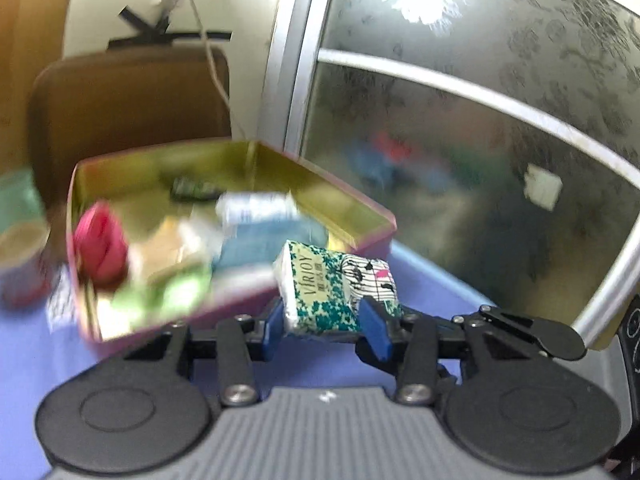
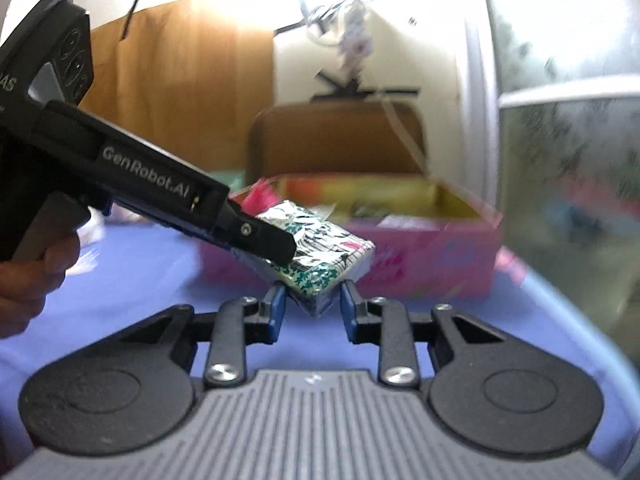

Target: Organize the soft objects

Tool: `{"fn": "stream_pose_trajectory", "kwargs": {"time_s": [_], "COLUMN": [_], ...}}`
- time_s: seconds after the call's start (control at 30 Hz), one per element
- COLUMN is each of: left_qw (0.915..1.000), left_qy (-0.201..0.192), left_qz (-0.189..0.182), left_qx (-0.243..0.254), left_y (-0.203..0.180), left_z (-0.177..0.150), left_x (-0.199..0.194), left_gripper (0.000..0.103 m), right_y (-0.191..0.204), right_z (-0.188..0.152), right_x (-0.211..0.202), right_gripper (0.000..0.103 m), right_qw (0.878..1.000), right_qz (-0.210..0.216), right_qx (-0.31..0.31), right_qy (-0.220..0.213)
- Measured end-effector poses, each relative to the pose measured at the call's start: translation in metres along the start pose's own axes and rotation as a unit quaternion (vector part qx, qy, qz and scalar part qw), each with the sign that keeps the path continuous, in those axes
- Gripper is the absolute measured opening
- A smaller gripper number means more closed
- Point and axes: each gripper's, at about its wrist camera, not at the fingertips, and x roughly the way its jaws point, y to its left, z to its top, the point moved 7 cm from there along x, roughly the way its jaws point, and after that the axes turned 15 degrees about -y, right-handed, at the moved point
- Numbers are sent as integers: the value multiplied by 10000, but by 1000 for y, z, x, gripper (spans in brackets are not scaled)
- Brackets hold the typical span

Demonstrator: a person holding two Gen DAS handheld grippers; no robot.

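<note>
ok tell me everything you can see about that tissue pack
The tissue pack is a small soft block in glossy film, printed with teal flowers, black stripes, a pink patch and the word VIRJOY. It is tilted in the air above the blue tablecloth, before the pink tin. The left gripper clamps it; the right gripper brackets its lower corner.

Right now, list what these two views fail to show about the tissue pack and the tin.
- Tin contents, left wrist view: motion blur; only a pink item stands out.
- Tin interior, right wrist view: near wall hides it.
- Tissue pack lower corner, right wrist view: whether the right gripper pinches it is unclear.
- Left gripper clamps the pack.
</note>
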Motion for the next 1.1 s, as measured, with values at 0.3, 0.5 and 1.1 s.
{"fn": "stream_pose_trajectory", "kwargs": {"time_s": [0.3, 0.5, 1.1], "left_qw": [9924, 9871, 9837], "left_qy": [62, 139, 129], "left_qz": [1211, 1519, 1795], "left_qx": [-228, -485, 18], "left_y": [83, 104, 43], "left_z": [52, 42, -2], "left_x": [114, 107, -42], "left_gripper": [42, 42, 57], "right_y": [-49, -59, -21], "right_z": [28, 19, 25], "right_x": [144, 158, 35], "right_gripper": [39, 39, 55], "right_qw": [9983, 9982, 9855], "right_qz": [-198, -254, -665], "right_qx": [-228, -111, 1552], "right_qy": [504, 527, 174]}}
